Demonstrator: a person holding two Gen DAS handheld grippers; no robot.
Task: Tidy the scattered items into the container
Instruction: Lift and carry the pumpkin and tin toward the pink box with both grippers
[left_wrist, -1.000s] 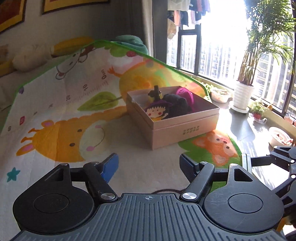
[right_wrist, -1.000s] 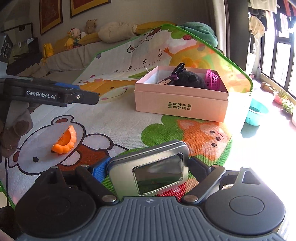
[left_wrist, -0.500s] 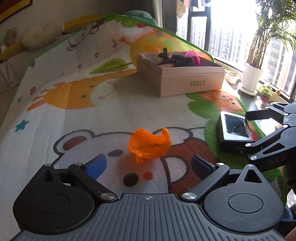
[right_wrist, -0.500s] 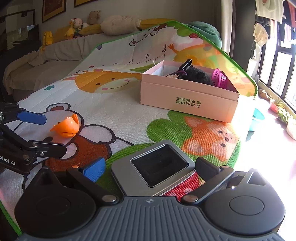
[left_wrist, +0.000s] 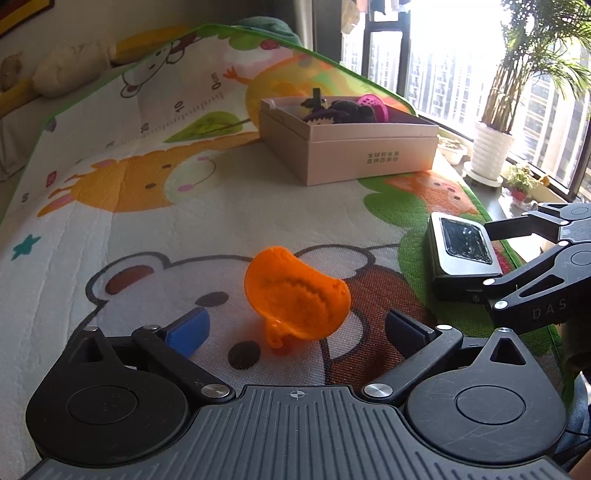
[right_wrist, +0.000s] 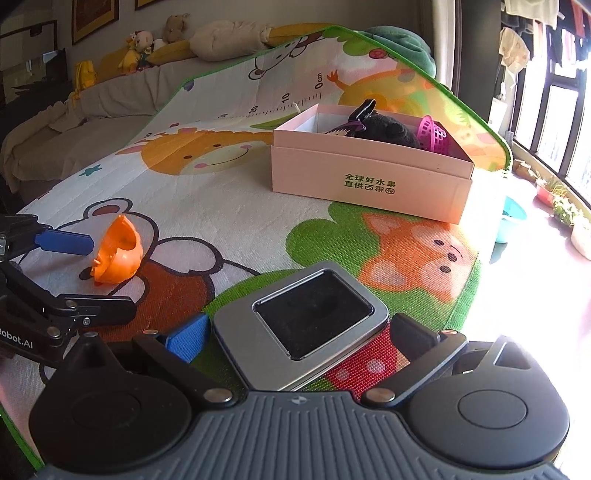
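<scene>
An orange plastic toy (left_wrist: 295, 295) lies on the play mat, between the open fingers of my left gripper (left_wrist: 299, 328); it also shows in the right wrist view (right_wrist: 118, 254). A silver tin with a window lid (right_wrist: 306, 325) lies on the mat between the open fingers of my right gripper (right_wrist: 299, 332), not clamped; it also shows in the left wrist view (left_wrist: 461, 254). The pink box (right_wrist: 369, 181) stands further back on the mat and holds a dark plush toy (right_wrist: 384, 129), a doll and a pink basket (right_wrist: 432, 136); the box also shows in the left wrist view (left_wrist: 369, 147).
The cartoon play mat (left_wrist: 147, 206) covers the surface. Its right edge (right_wrist: 476, 280) drops to a sunlit floor with a teal bowl (right_wrist: 511, 218) and plant pots (left_wrist: 491, 151) by the window. Cushions and soft toys (right_wrist: 155, 40) line the back.
My left gripper has swung from facing the box down to the orange toy, which now sits between its fingers. My right gripper has come down lower around the tin.
</scene>
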